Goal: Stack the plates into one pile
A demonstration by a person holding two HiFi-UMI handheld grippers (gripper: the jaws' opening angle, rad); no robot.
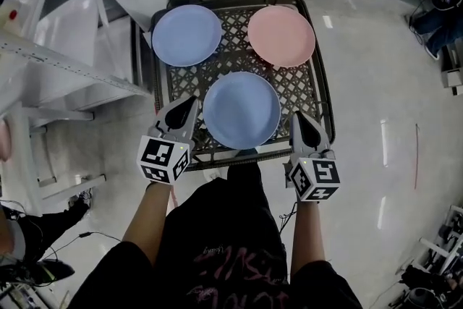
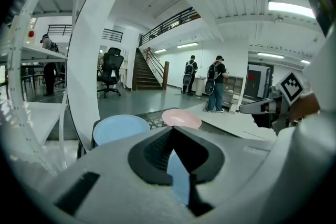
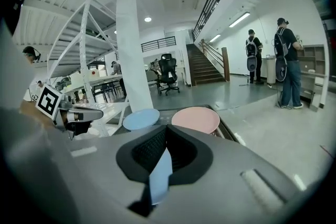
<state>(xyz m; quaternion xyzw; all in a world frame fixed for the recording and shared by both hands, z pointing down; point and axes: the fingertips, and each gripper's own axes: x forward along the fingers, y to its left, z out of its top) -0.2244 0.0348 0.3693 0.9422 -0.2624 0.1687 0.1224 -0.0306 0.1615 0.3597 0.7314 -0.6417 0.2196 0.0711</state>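
While closed fingers [image 1: 181,113] flank it, nearest plate [image 1: 241,110]

Black red-printed T-shirt [image 1: 226,235]; grey, black-padded left claw [image 1: 190,103] and right claw [image 1: 297,117].

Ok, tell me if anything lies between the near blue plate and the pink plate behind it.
Nothing visible does. Only bare black lattice surface separates the near round blue plate from the round pink plate; the second blue plate sits off to the left.
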